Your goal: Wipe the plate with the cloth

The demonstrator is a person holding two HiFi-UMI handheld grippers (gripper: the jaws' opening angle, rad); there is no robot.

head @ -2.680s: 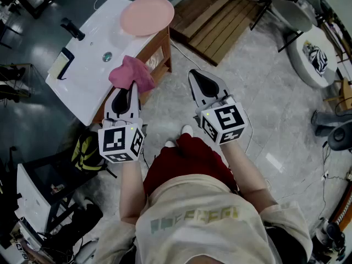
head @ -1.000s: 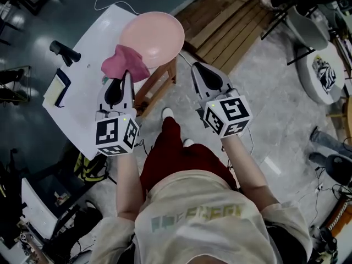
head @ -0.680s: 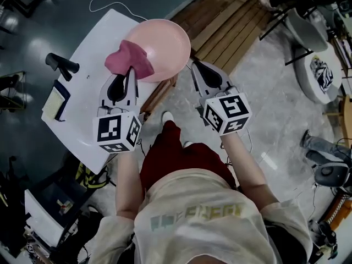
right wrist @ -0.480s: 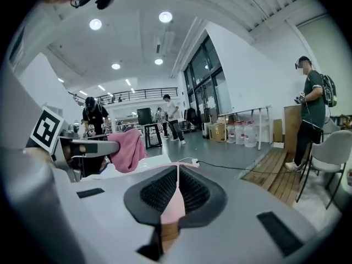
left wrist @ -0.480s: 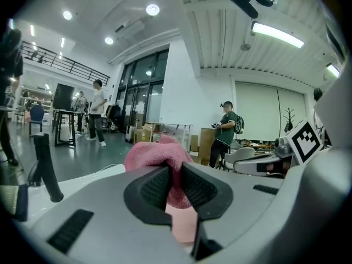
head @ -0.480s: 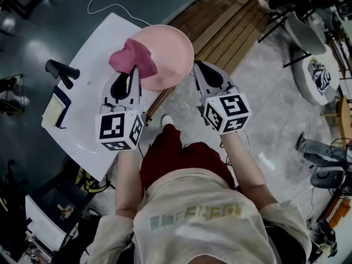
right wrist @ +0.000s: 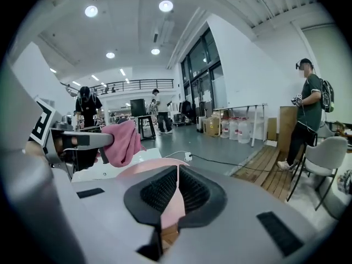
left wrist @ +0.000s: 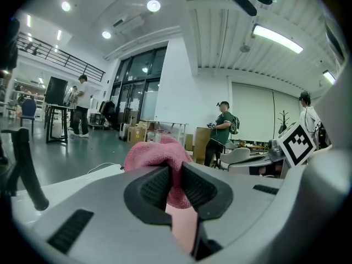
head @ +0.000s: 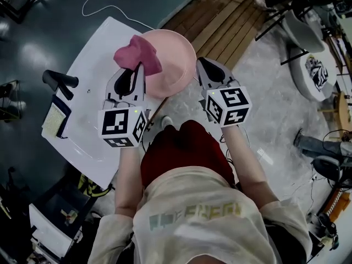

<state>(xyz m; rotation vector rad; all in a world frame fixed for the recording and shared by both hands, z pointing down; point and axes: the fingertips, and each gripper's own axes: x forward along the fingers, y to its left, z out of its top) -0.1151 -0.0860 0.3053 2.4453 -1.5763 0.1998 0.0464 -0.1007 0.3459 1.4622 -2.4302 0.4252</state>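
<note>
The left tool [head: 137, 69] is clamped on the pink cloth [head: 137, 53]. The cloth bulges out beyond the jaws and sits over the left part of the pink plate [head: 173, 59]. The right tool [head: 201, 62] is at the right rim of the plate, and its jaws are closed on this thin rim. The plate is over the far corner of the white bench [head: 82, 120]; I cannot tell if it rests there. Left of the plate, a black handle-like thing [head: 59, 81] lies on the bench.
</note>
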